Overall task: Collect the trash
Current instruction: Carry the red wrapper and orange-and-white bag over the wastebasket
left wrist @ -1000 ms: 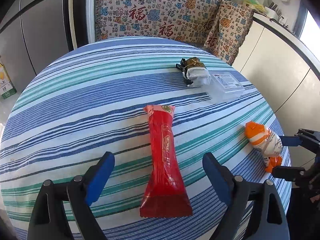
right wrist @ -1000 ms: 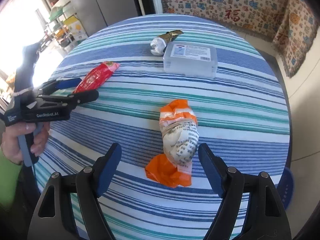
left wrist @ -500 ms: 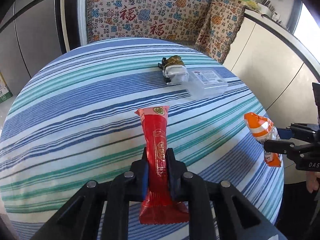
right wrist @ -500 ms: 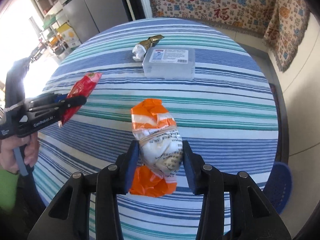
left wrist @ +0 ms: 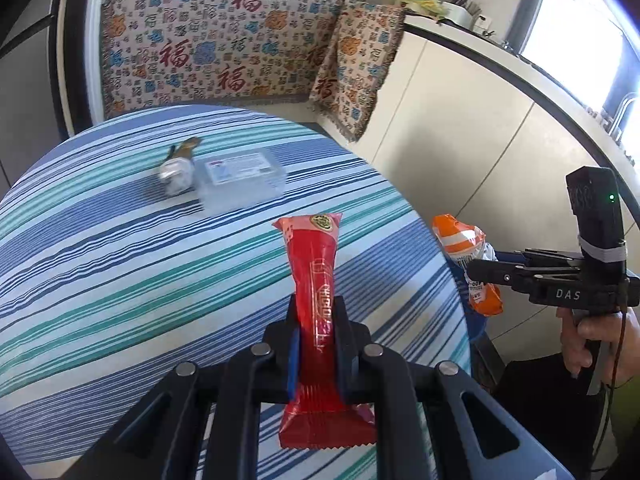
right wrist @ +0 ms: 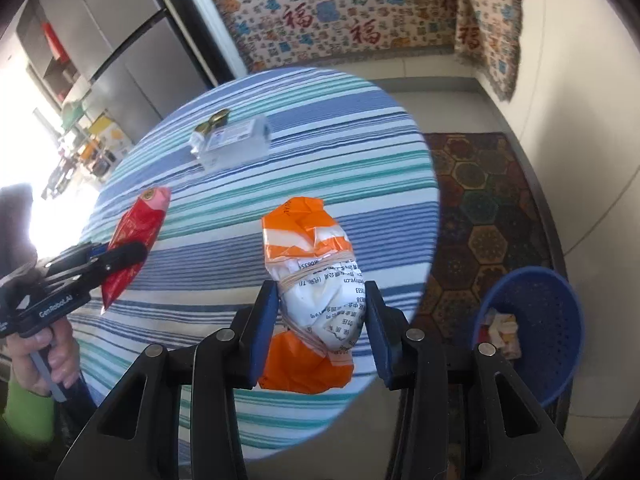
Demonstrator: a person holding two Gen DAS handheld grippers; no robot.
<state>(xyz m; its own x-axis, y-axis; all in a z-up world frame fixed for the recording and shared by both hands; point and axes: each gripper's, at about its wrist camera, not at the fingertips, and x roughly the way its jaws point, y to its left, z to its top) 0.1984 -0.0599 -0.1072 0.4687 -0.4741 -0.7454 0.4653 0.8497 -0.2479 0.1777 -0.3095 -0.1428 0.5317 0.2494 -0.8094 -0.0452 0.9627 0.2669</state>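
Step in hand: carry phase of trash collection, both hands loaded.

Left tool: jaws pressed together, pinching the red wrapper low on its length; the wrapper stands up out of the jaws, clear of the striped surface. Right tool: pinching the white-and-orange wad, a crumpled bag tied with rubber bands, by its white middle; it hangs over the near right edge of the surface.

Blue basket sits on the floor to the right of the surface, beside a patterned rug; some scraps already lie inside. Judged to be the bin.

Next move, as I read it: bring the right tool over the basket mouth and release, then the left. The wrapper is light and long, so it may catch the rim.

Count: tools 2; trash items held 2; items on the surface 2, namely a clear plastic box at the far side and a crumpled white-and-gold wrapper touching its left end; basket 1.
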